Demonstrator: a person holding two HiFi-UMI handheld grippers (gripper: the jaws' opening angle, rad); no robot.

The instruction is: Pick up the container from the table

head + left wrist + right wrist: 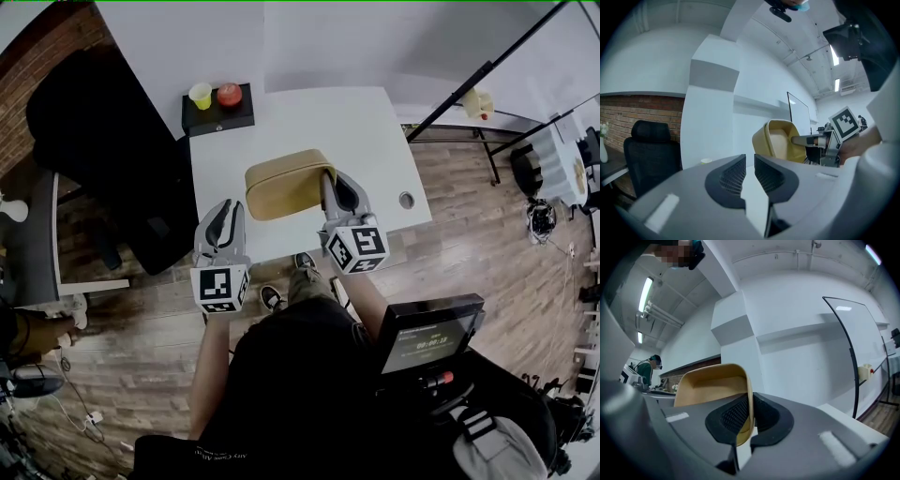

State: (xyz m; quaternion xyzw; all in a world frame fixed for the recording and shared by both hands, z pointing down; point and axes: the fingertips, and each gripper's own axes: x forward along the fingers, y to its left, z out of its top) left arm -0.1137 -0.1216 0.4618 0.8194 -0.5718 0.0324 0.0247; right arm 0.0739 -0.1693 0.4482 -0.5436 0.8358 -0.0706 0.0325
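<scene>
The jaws of the right gripper (751,414) pinch the wall of the tan rounded plastic container (710,385), tilted just ahead of them and seemingly clear of the white surface (328,122), so the lift looks done; the jaws of the left gripper (750,171) stand slightly apart, empty

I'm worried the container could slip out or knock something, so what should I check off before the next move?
1. Right gripper clamped on the container: ok, the container's wall sits pinched between its pads.
2. Left gripper free: ok, its jaws stand slightly apart with nothing between them.
3. Left gripper apart from the container: ok, it sits beside the container without touching it.
4. Container level: not ok, it is tipped, with its opening facing sideways.
5. Nothing inside to spill: ok, the interior looks empty.
6. Container off the table: cannot tell.
</scene>
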